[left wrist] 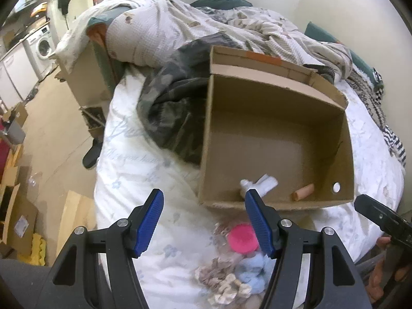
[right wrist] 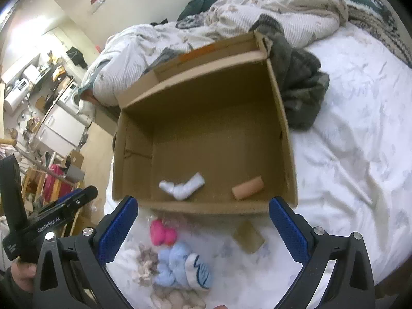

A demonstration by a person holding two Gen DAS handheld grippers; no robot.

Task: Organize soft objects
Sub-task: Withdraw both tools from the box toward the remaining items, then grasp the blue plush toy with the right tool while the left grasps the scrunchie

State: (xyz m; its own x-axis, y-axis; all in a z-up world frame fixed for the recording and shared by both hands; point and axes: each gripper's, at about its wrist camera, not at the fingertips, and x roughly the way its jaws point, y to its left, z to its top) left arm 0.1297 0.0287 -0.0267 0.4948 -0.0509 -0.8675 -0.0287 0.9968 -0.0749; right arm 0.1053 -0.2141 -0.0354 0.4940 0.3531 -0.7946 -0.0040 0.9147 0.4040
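Observation:
An open cardboard box (right wrist: 283,118) sits on the white bed; it also shows in the left wrist view (left wrist: 347,154). Inside lie white socks (right wrist: 182,186) (left wrist: 265,182) and a tan roll (right wrist: 248,187) (left wrist: 302,191). In front of the box lies a pile of soft things: a pink item (right wrist: 162,233) (left wrist: 242,238), light blue socks (right wrist: 177,262) (left wrist: 253,270), a white and blue sock (right wrist: 199,273) and beige scrunchies (right wrist: 145,262) (left wrist: 219,273). My left gripper (left wrist: 204,222) is open above the pile. My right gripper (right wrist: 203,228) is open above the pile too.
A dark camouflage garment (left wrist: 170,108) lies left of the box. Rumpled bedding (left wrist: 159,31) is heaped behind it. A small brown card (right wrist: 248,235) lies on the sheet (right wrist: 347,141). Cardboard boxes and a washing machine (left wrist: 42,46) stand on the floor to the left.

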